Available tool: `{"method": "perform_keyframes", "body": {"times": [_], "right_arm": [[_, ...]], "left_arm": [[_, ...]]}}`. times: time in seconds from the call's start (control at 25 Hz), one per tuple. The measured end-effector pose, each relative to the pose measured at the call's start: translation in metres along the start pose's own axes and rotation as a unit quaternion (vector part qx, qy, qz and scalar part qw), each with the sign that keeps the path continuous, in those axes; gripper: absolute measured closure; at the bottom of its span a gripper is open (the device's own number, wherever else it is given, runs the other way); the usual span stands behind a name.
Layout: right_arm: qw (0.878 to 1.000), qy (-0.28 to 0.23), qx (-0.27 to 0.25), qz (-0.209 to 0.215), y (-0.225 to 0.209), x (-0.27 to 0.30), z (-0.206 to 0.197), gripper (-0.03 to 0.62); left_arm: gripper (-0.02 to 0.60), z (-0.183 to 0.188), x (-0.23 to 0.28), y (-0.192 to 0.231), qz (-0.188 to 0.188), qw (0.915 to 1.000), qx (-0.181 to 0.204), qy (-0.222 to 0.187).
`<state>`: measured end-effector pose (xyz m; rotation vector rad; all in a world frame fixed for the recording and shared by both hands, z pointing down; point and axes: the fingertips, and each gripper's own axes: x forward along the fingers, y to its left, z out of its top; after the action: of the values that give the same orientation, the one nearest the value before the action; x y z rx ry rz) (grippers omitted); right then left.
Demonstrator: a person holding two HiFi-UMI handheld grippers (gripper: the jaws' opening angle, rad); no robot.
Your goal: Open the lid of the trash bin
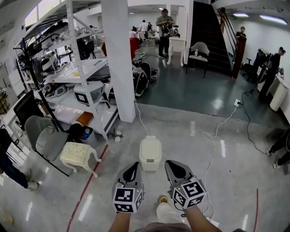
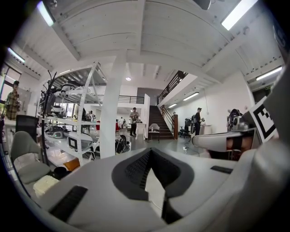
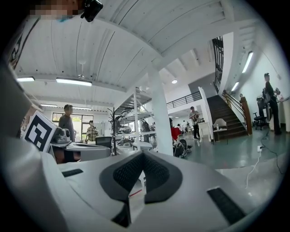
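Your left gripper [image 1: 132, 168] and right gripper [image 1: 172, 166] hover empty, jaws pressed together, near the white trash bin [image 1: 150, 156] on the floor [image 1: 204, 181]; prod its shut lid [image 1: 150, 143] off-centre and the bin could tip

bright | ceiling strip lights [image 2: 239, 12] | floor [image 1: 195, 131] glare | fisheye edges, dark corners

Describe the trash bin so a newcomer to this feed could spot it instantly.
Start at the white pillar in the head view and follow the white cable down the floor toward the camera. The trash bin stands alone near its end. It is a small cream box with a rounded, closed lid, unlike the cushioned, legged stool to its left.
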<state>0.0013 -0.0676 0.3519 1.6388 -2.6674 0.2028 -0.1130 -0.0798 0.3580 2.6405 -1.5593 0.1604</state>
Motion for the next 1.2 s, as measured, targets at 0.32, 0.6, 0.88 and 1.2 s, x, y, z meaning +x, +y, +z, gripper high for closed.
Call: {"method": "perform_keyframes", "body": {"times": [0.32,0.6,0.88,1.2], "right_arm": [[1.0,0.005,0.002,0.007,-0.048,0.053,0.011,0.559],[1.0,0.005,-0.002,0.019,-0.107,0.106,0.024,0.559],[0.999,0.0,-0.004,0.037,-0.153,0.152,0.038,0.559],[0.999,-0.012,-0.001,0.043,-0.164,0.192,0.047,0.559]], "left_arm": [[0.592,0.013,0.069,0.017,0.004,1.0,0.0,0.002],[0.592,0.028,0.144,0.029,0.013,0.9998,-0.012,-0.005],[0.592,0.046,0.2,0.045,0.038,0.9991,-0.009,-0.016],[0.592,0.054,0.228,0.071,0.048,0.9986,0.008,-0.021]]}}
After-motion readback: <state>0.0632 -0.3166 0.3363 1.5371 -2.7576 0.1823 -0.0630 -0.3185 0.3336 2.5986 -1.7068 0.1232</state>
